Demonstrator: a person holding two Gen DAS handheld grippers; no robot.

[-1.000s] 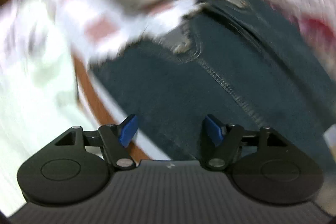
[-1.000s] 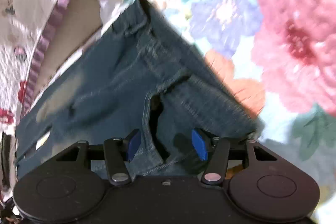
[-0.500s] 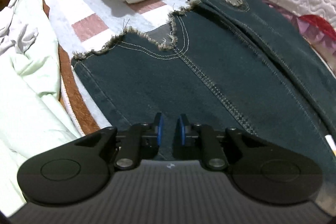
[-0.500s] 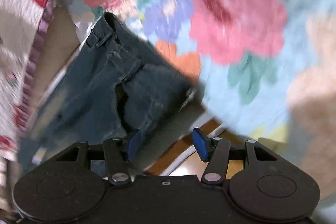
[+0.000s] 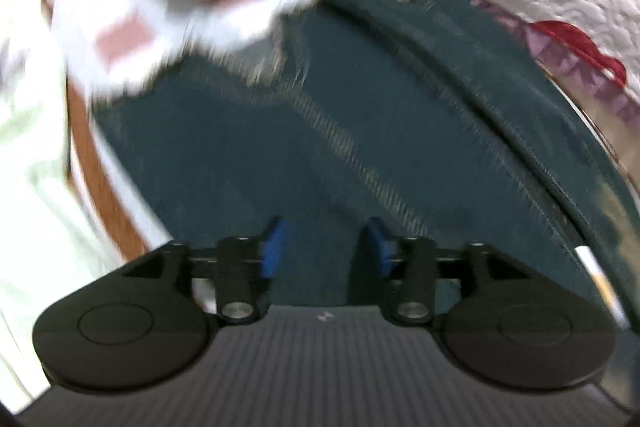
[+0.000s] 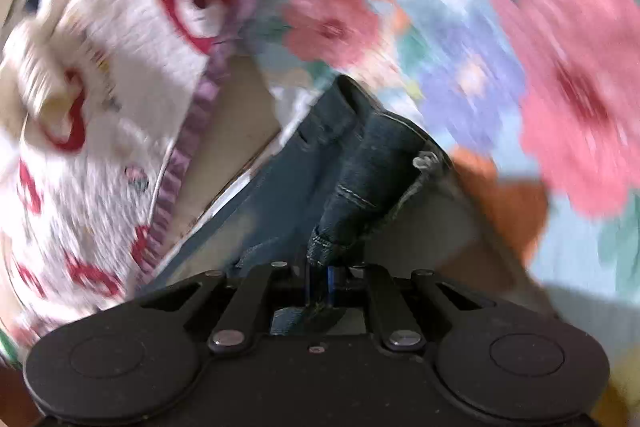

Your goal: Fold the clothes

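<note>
R gripper [image 6: 319, 281] has its jaws clamped on a bunched edge of the jeans [image 5: 320, 155], lifted ahead of it w/ floral sheet [image 6: 520, 59] behind, while L gripper [image 5: 323, 247], jaws apart & holding nothing, hovers over flat denim whose seam runs diagonally toward frayed hems at top; no legible labels.

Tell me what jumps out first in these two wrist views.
The dark jeans fill the left view, frayed hem at the far end, under the open left gripper. In the right view the right gripper is clamped on a bunched fold of them, with the bright floral cloth behind.
</note>
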